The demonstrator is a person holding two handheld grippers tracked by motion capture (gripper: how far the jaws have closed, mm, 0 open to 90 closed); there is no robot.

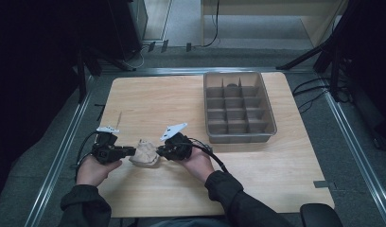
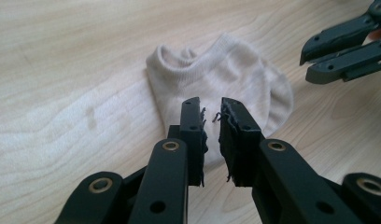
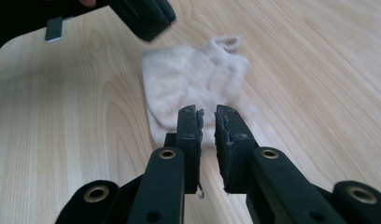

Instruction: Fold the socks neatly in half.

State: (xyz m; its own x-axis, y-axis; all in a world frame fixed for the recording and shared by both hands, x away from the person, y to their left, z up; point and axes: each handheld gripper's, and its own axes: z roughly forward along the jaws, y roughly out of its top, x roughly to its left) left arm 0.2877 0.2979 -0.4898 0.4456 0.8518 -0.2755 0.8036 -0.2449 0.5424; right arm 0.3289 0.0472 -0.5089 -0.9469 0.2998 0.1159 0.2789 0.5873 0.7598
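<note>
A beige ankle sock [image 1: 144,154] lies flat on the wooden table [image 1: 181,99] near its front edge, between my two grippers. My left gripper [image 1: 130,151] points at it from the left and my right gripper [image 1: 159,152] from the right. In the left gripper view the sock [image 2: 226,74] lies just beyond the left gripper [image 2: 212,109], whose jaws stand a narrow gap apart with nothing between them. In the right gripper view the sock [image 3: 188,79] lies in front of the right gripper [image 3: 206,116], also narrowly open and empty.
A grey plastic tray [image 1: 271,116] with several compartments stands at the back right of the table. One far compartment holds a small dark object [image 1: 232,85]. Metal rails run along both sides of the table, with cables on the floor behind.
</note>
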